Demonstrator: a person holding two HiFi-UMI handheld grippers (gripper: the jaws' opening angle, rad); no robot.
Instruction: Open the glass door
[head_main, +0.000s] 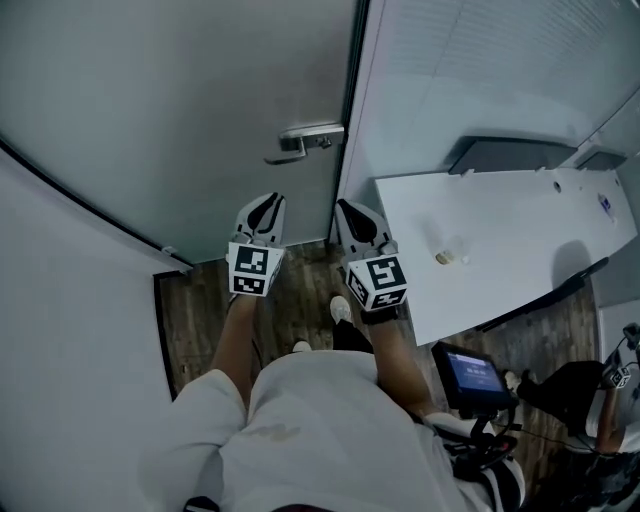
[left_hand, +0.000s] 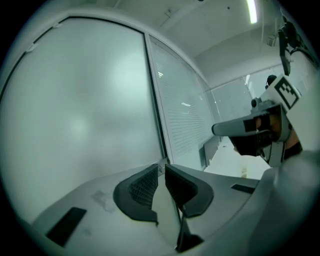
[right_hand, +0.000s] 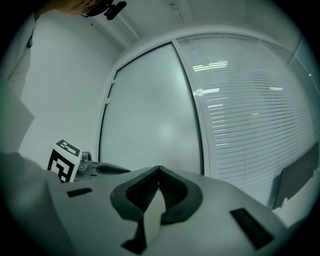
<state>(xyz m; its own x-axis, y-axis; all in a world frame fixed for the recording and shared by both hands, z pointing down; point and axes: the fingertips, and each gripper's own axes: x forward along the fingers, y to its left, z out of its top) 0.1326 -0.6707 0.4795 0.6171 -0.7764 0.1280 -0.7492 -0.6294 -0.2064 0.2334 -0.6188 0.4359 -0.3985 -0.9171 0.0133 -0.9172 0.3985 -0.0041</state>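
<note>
- Head view: the person is standing in front of the glass door (head_main: 190, 110), which is sitting closed in its frame. Its door handle (head_main: 308, 138) is lying level at the right edge, with nothing touching it. The left gripper (head_main: 266, 204) and right gripper (head_main: 352, 210) are hovering side by side below the handle, both pointing towards the door and apart from it.
- Left gripper view: the jaws are sitting all but together with nothing between them, and they are facing the frosted pane (left_hand: 75, 115).
- Right gripper view: the jaws are pressing fully together and are empty, aiming at the door's right edge (right_hand: 195, 115) beside the slatted blind (right_hand: 250, 110).
- Progress: judging by this, the task is only just beginning. Reaching the handle, gripping it, pressing it down and swinging the door are all still waiting.
</note>
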